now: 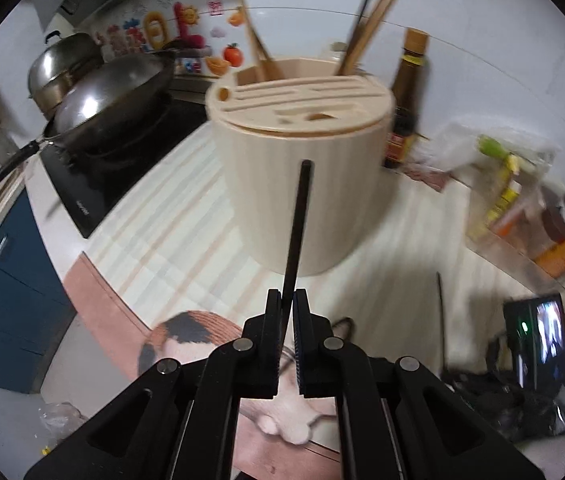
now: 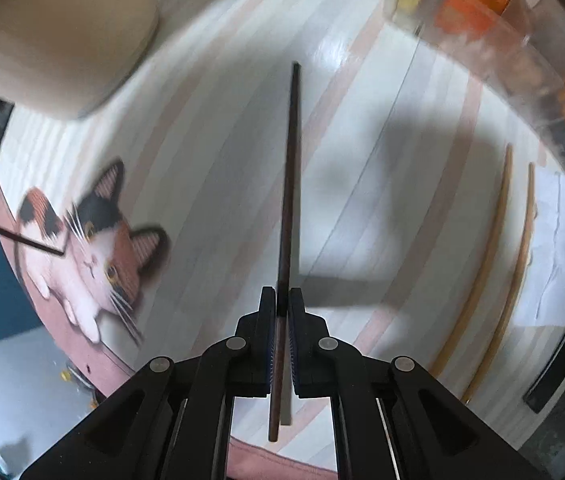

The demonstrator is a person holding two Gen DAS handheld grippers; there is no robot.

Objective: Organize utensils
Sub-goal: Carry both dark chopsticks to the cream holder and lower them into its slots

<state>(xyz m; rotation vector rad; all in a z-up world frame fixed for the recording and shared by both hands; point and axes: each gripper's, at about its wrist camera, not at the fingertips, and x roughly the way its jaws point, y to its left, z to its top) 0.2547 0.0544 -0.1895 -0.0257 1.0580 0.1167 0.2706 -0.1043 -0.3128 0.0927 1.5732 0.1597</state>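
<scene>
My left gripper (image 1: 287, 294) is shut on a black chopstick (image 1: 298, 220) that points forward at the cream utensil holder (image 1: 302, 184) just ahead. The holder has several wooden chopsticks (image 1: 366, 32) standing in its back slots. My right gripper (image 2: 281, 294) is shut on a dark brown chopstick (image 2: 289, 184), held above the striped mat (image 2: 370, 160). Two light wooden chopsticks (image 2: 494, 248) lie on the mat at the right. The holder's base (image 2: 54, 36) shows at the upper left of the right wrist view. A thin dark chopstick (image 2: 14, 234) enters from the left.
A wok (image 1: 110, 100) and lidded pot (image 1: 62, 64) sit on the black cooktop (image 1: 94, 184) at left. A sauce bottle (image 1: 404, 100) stands behind the holder. Packaged goods (image 1: 522, 200) and a clear container (image 2: 502, 40) line the right. A phone (image 1: 538, 340) stands lower right.
</scene>
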